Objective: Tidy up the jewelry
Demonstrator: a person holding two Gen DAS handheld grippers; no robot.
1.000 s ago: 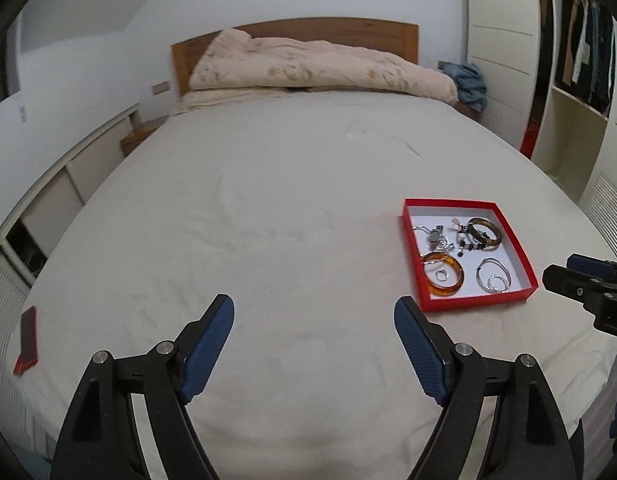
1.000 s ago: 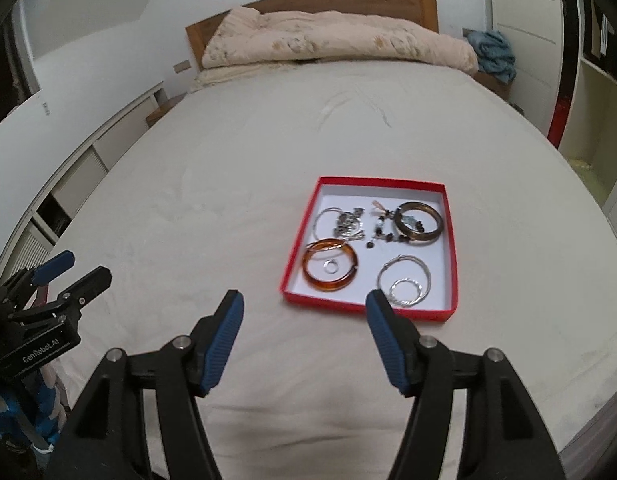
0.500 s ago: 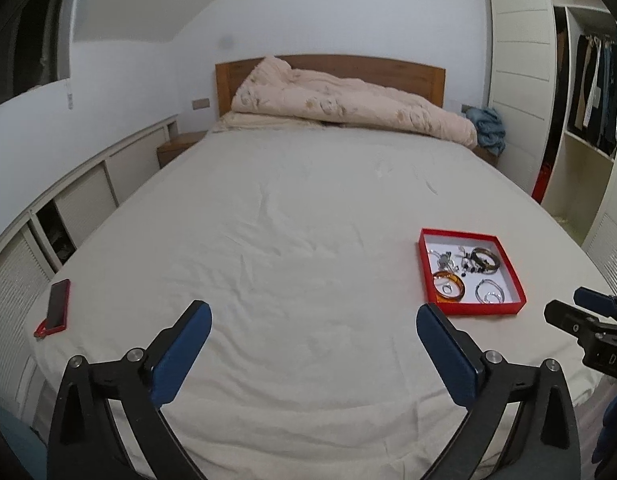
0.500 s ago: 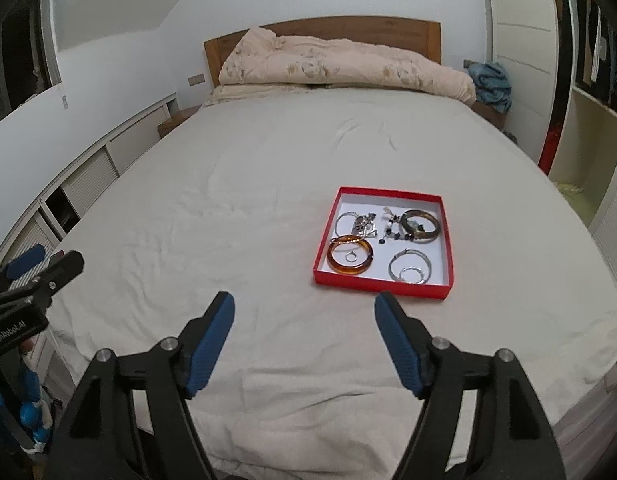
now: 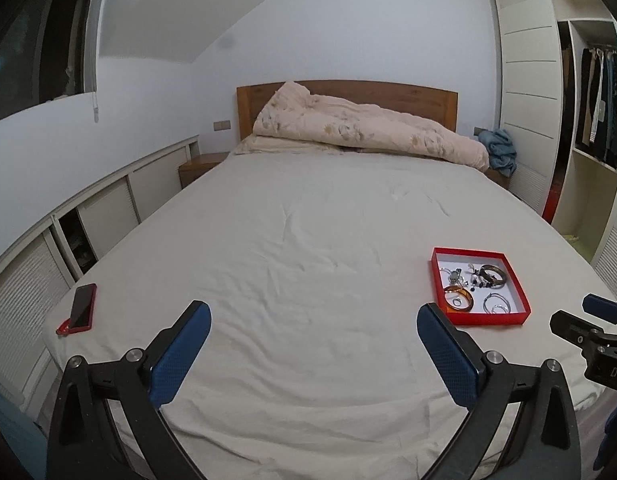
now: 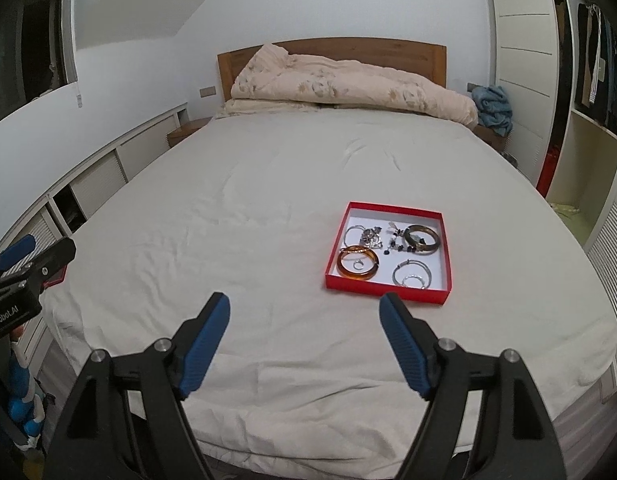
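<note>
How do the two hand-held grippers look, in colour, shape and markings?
Both look alike. The left hand-held gripper and the right hand-held gripper have black frames that branch into two arms with round silver bolts. Each finger ends in a long blue pad with a fine ribbed texture. White lettering is printed on the left one's black body, partly cut off.

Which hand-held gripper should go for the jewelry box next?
Right hand-held gripper: likely, since the red box sits just ahead of its open, empty jaws. From the left hand-held gripper the box lies off to the side.
</note>
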